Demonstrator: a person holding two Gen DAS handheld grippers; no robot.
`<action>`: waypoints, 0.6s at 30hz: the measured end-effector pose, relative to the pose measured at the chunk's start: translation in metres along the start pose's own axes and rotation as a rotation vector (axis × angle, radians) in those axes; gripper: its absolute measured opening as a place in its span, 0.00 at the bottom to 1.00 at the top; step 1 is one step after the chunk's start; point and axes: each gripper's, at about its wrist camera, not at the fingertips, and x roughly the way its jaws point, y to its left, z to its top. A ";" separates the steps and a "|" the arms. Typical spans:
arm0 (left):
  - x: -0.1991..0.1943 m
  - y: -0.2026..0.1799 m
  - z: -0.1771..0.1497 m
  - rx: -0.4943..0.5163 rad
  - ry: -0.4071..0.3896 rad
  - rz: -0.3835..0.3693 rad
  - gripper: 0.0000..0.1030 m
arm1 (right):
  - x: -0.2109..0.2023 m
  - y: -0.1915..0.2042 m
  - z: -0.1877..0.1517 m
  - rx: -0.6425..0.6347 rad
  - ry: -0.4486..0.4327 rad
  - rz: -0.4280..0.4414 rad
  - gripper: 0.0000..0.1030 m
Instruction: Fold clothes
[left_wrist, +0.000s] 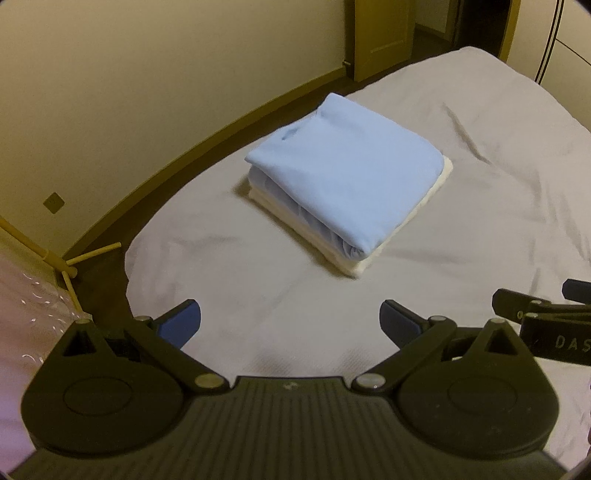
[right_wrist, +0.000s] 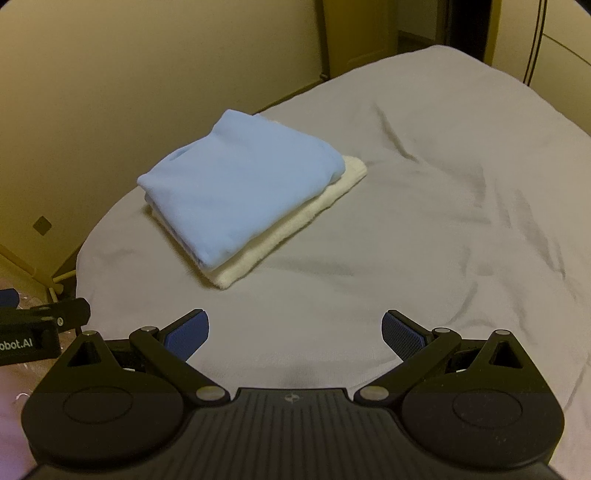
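A folded light blue garment (left_wrist: 343, 177) (right_wrist: 240, 188) lies on top of a folded cream towel (left_wrist: 391, 240) (right_wrist: 295, 229), stacked on the grey sheet of the bed (left_wrist: 258, 266) (right_wrist: 424, 221). My left gripper (left_wrist: 290, 321) hangs open over the near part of the bed, short of the stack, with nothing between its blue pads. My right gripper (right_wrist: 295, 330) is likewise open and holds nothing, with the stack ahead and to its left. The right gripper's body (left_wrist: 546, 321) shows at the right edge of the left wrist view, the left one's body (right_wrist: 40, 325) at the left edge of the right wrist view.
The bed's left edge drops to a dark floor (left_wrist: 110, 280) along a beige wall (left_wrist: 147, 92). A wooden stand's legs (left_wrist: 74, 266) and a clear plastic sheet (left_wrist: 33, 302) are at the near left. A door (left_wrist: 384, 33) stands behind the bed.
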 end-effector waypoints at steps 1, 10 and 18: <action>0.003 -0.001 0.002 0.003 0.007 -0.002 0.99 | 0.002 0.000 0.002 0.002 0.003 -0.001 1.00; 0.024 -0.004 0.017 0.020 0.039 -0.013 0.99 | 0.022 -0.002 0.017 0.014 0.029 -0.007 1.00; 0.035 -0.004 0.025 0.023 0.056 -0.011 0.99 | 0.037 -0.001 0.028 0.015 0.051 -0.004 1.00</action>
